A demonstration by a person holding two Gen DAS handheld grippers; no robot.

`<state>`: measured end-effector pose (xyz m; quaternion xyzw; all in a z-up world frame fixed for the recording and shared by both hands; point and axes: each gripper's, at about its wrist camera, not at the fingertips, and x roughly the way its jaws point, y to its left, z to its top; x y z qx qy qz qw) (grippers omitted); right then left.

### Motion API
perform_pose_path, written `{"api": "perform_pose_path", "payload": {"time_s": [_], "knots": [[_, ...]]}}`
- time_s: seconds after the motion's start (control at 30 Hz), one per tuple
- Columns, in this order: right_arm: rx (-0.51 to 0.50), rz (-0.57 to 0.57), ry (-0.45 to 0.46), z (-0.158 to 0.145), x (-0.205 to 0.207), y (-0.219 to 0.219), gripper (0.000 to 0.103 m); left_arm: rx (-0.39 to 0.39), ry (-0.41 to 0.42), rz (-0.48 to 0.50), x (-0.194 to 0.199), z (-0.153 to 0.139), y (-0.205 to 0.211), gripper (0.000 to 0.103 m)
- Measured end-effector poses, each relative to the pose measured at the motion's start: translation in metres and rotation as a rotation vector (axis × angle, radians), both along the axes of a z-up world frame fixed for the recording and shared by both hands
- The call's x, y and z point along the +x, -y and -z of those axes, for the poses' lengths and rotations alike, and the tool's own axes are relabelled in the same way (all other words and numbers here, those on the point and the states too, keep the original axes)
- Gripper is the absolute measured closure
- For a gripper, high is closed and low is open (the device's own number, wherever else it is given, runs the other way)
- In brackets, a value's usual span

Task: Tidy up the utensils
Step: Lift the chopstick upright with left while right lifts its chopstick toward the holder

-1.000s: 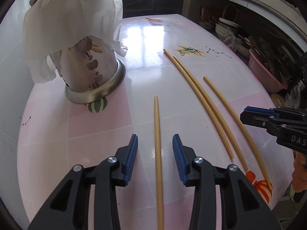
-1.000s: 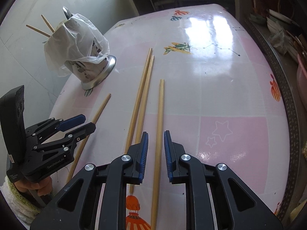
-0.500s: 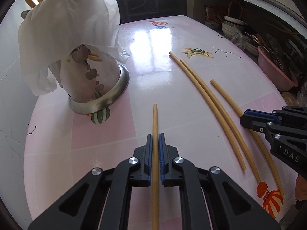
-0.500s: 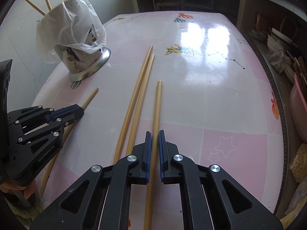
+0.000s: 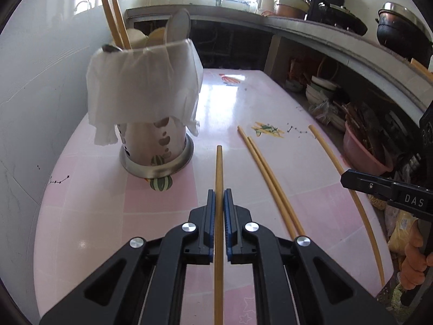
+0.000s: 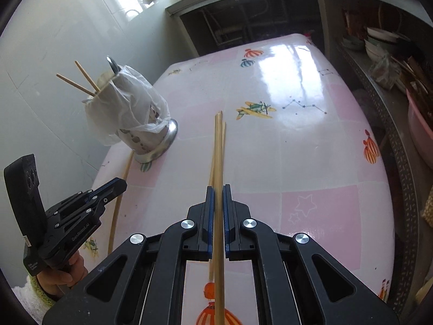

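Note:
My left gripper point(image 5: 219, 197) is shut on a long bamboo chopstick point(image 5: 218, 168), held above the pink table point(image 5: 162, 216) and pointing past a steel utensil holder point(image 5: 155, 146). The holder is draped with a white plastic bag and has two chopsticks and spoons in it. My right gripper point(image 6: 218, 192) is shut on another chopstick point(image 6: 218, 149). Two more chopsticks point(image 5: 268, 178) lie side by side on the table between the grippers, partly hidden behind the held one in the right wrist view. Each gripper shows in the other's view: the right gripper point(image 5: 349, 180), the left gripper point(image 6: 120, 184).
A tiled wall point(image 5: 40, 81) runs close behind the holder point(image 6: 135, 124). Right of the table stand a pink basin point(image 5: 362, 151) and low shelves with bowls point(image 5: 322, 89). A counter with pots point(image 5: 343, 19) runs along the back. A person's hand point(image 6: 62, 273) holds the left gripper.
Both grippers closed, each on a chopstick lying on the table, then rose with them. Both views have tilted up, so the holder's top and the counter show.

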<state>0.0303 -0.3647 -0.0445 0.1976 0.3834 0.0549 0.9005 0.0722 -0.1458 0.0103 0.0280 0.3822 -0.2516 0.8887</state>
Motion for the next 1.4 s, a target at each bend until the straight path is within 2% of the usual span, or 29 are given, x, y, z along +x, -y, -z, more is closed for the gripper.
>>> {"api": "perform_pose_path", "payload": {"time_s": [0.17,0.47,0.63,0.83,0.97,1.13,1.27,1.4], "knots": [[0.024,-0.016,0.11,-0.042,-0.015,-0.004,0.099,-0.09,0.119,-0.008,-0.017,-0.047,-0.017,0.098],[0.045,-0.059,0.26,-0.104,-0.008,-0.02,0.099,-0.177,0.308,-0.037,-0.017,-0.126,-0.042,0.098],[0.054,-0.069,0.28,-0.114,0.001,-0.023,0.099,-0.233,0.359,-0.075,-0.002,-0.163,-0.062,0.098],[0.09,-0.063,0.252,-0.108,0.013,-0.016,0.099,-0.315,0.413,-0.127,0.03,-0.203,-0.08,0.098],[0.109,-0.059,0.23,-0.105,0.02,-0.012,0.099,-0.431,0.489,-0.145,0.051,-0.221,-0.086,0.098],[0.115,-0.042,0.224,-0.105,0.028,-0.005,0.099,-0.519,0.603,-0.161,0.075,-0.232,-0.081,0.098],[0.102,-0.042,0.212,-0.103,0.034,-0.006,0.099,-0.534,0.617,-0.165,0.105,-0.226,-0.066,0.097],[0.081,-0.046,0.192,-0.098,0.04,-0.008,0.099,-0.501,0.609,-0.186,0.134,-0.211,-0.052,0.097]]}}
